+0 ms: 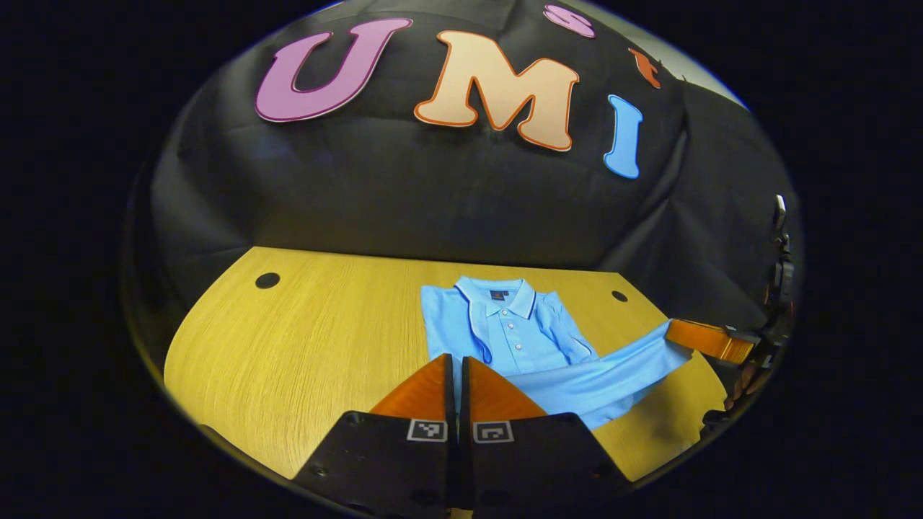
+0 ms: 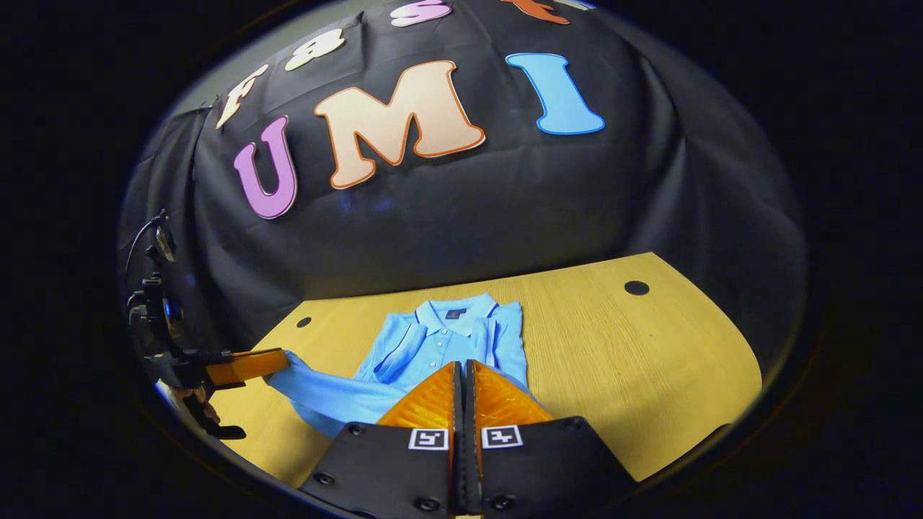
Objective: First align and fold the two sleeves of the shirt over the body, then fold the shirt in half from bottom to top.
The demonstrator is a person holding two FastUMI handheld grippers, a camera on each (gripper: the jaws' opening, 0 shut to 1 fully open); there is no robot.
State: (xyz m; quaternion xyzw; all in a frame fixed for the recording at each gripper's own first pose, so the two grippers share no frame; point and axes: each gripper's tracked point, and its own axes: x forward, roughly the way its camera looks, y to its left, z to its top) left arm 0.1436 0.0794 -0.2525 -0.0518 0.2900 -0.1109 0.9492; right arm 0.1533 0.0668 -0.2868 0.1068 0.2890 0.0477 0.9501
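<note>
Left tool (image 1: pixel 456 360) clamped on shirt (image 1: pixel 505 335) hem, right tool (image 2: pixel 462 366) likewise, hem lifted above table (image 1: pixel 303 346).

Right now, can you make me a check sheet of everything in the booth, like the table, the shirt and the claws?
Surface: wooden table with round holes in it.
Job's things: blue polo shirt lying collar away, sleeves folded over the body, bottom hem lifted off the table.
Clutter: nothing seen.
Grippers: left claw shut on the hem at one corner; right claw shut on the hem at the other corner.
Cables: a thin cable above the left claw's rig.
Surroundings: black cloth wall behind the table.
</note>
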